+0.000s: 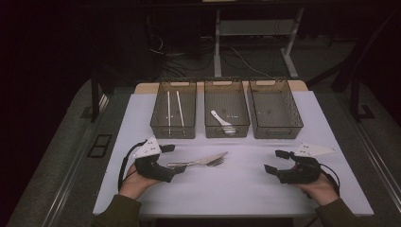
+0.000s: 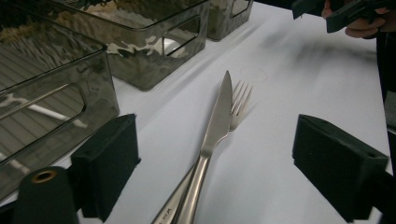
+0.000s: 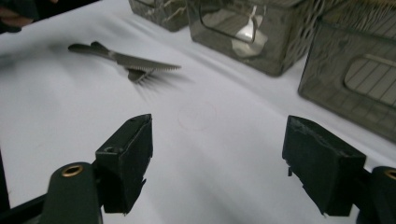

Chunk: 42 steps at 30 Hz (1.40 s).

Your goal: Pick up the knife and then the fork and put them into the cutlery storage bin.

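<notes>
Three bins (image 1: 226, 111) at back | sorted (I judge): chopsticks (image 1: 173, 109) in left, white spoon (image 1: 222, 122) in middle | left: knife (image 2: 215, 135) on fork (image 2: 239, 105), on table | left gripper (image 1: 175, 160), right gripper (image 1: 276, 161): jaws wide apart, holding nothing

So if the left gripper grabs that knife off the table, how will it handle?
The knife looks like polished metal, so probably stiff and somewhat slippery. It lies flat across the fork, so lifting or pushing it may nudge the fork.
</notes>
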Tool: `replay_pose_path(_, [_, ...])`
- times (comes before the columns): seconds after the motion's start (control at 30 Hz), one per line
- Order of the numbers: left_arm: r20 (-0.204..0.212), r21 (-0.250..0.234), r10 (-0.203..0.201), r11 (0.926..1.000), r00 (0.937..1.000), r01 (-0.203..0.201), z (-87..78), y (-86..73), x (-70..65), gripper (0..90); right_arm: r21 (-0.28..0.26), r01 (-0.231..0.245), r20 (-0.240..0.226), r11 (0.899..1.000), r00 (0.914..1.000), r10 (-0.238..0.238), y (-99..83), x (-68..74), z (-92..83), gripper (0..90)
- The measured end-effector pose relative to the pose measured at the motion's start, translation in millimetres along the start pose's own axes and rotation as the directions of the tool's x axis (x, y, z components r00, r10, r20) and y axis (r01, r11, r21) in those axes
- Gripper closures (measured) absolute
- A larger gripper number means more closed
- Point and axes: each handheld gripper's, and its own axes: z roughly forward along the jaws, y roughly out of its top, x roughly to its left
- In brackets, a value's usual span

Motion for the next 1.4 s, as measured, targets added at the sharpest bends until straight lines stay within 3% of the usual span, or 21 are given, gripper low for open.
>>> replay_pose_path(0.4, [0.002,0.019,0.009,0.9998,1.0,-0.009,14.5,10.0,15.2,19.9,0.028,-0.009,0.03,1.0,0.9995,0.008,-9.2,2.9,-2.0,24.0])
replay_pose_path(0.53, [0.006,0.014,0.02,0.9997,0.9998,-0.02,20.9,10.3,14.0,24.0,0.026,-0.008,0.027,1.0,0.9996,0.007,-9.3,2.9,-2.2,24.0])
replay_pose_path(0.73, [0.022,0.066,0.031,0.9973,0.9993,-0.033,31.1,6.2,11.6,32.3,0.028,-0.011,0.022,1.0,0.9997,0.011,-9.4,2.3,-1.5,24.1])
replay_pose_path(1.17, [0.03,0.206,0.07,0.9756,0.9971,-0.075,49.3,-8.6,12.3,49.4,0.025,-0.016,0.024,1.0,0.9996,0.016,-9.8,1.5,-1.7,24.1])
replay_pose_path(1.4, [0.045,0.265,0.119,0.956,0.9919,-0.126,58.5,-13.0,9.8,54.8,0.024,-0.015,0.024,1.0,0.9996,0.015,-10.1,0.8,-2.0,24.1])
